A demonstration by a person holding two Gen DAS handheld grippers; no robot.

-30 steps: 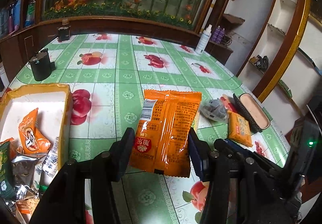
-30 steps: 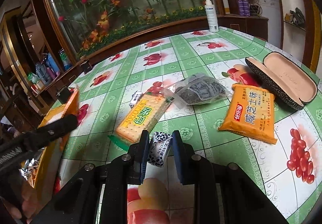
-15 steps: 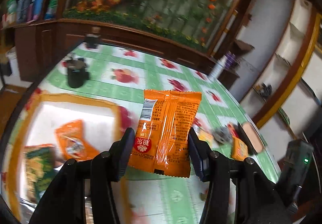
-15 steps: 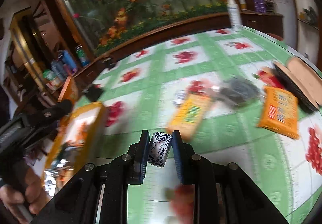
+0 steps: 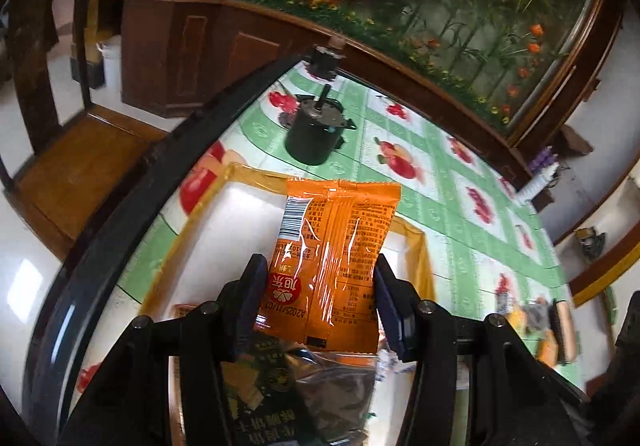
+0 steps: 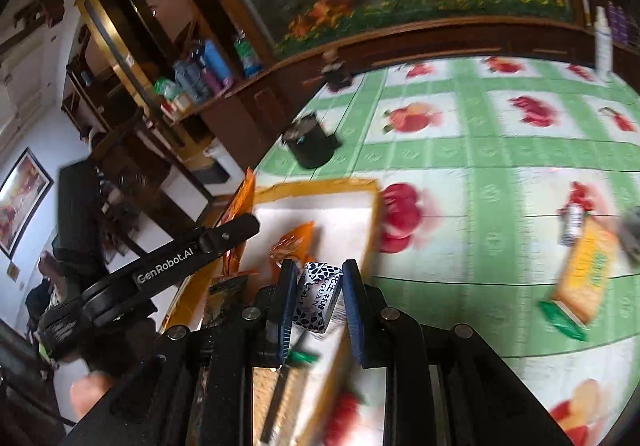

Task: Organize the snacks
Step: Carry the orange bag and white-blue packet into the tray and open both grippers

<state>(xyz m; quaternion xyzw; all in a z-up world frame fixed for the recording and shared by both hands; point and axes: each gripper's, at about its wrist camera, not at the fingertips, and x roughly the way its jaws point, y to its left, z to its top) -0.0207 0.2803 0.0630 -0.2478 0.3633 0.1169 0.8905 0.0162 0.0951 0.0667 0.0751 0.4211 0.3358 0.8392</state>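
My left gripper [image 5: 320, 302] is shut on an orange snack packet [image 5: 336, 262] and holds it above the orange-rimmed white box [image 5: 236, 213]. Dark snack bags [image 5: 304, 398] lie in the box below it. My right gripper [image 6: 318, 300] is shut on a small blue-and-white patterned packet [image 6: 318, 296], over the box's right rim [image 6: 374, 213]. An orange snack [image 6: 292, 244] lies inside the box. The left gripper's body [image 6: 176, 262] shows in the right wrist view, left of the box.
A yellow cracker pack [image 6: 586, 274] and a small packet [image 6: 572, 224] lie on the green fruit-print tablecloth [image 6: 480, 149] at right. A black cylinder [image 5: 316, 129] stands beyond the box. More snacks and a glasses case [image 5: 560, 330] lie far right. The table edge [image 5: 176, 149] curves at left.
Both grippers have swung left from the loose snacks to over the box, each still holding its packet.
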